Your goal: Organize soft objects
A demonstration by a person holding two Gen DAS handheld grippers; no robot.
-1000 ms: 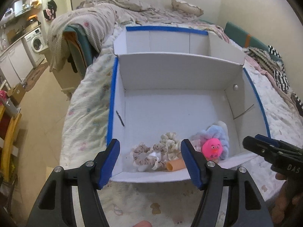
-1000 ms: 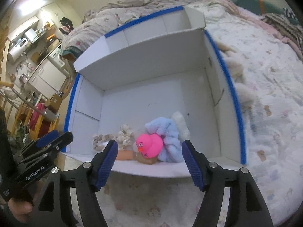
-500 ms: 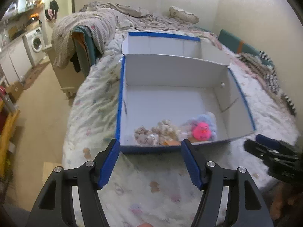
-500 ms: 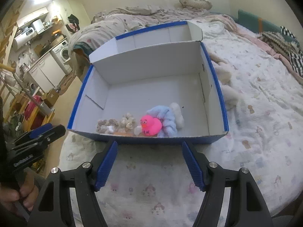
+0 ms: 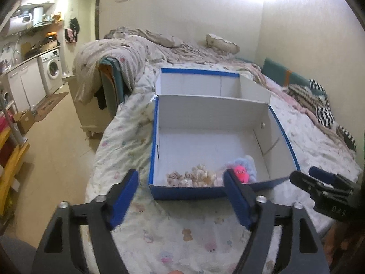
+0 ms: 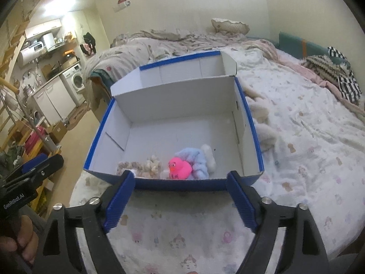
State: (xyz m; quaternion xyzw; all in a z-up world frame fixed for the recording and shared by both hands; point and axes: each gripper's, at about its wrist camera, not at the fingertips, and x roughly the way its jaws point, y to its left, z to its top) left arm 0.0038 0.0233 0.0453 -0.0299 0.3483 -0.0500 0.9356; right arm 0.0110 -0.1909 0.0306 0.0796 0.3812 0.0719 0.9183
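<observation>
A blue-edged white cardboard box (image 5: 214, 141) (image 6: 180, 105) lies open on the bed. Along its near wall lie beige scrunchies (image 5: 194, 178) (image 6: 141, 166), a pink rubber duck (image 5: 241, 173) (image 6: 180, 167), a light blue fluffy scrunchie (image 6: 197, 162) and a white soft piece (image 6: 208, 154). My left gripper (image 5: 182, 196) is open and empty, held back from the box's near wall. My right gripper (image 6: 180, 198) is open and empty, also short of the near wall. Each gripper shows at the edge of the other's view.
The bed's patterned sheet (image 6: 308, 137) spreads to the right, with crumpled blankets (image 5: 136, 50) and a pillow (image 6: 229, 25) behind the box. The bed's left edge drops to the floor (image 5: 57, 125). A kitchen with a washing machine (image 5: 53, 69) stands far left.
Both grippers have pulled back and up from the box. One second ago their fingers hung over the soft things; now they are over the sheet in front of the box. Both stay open.
</observation>
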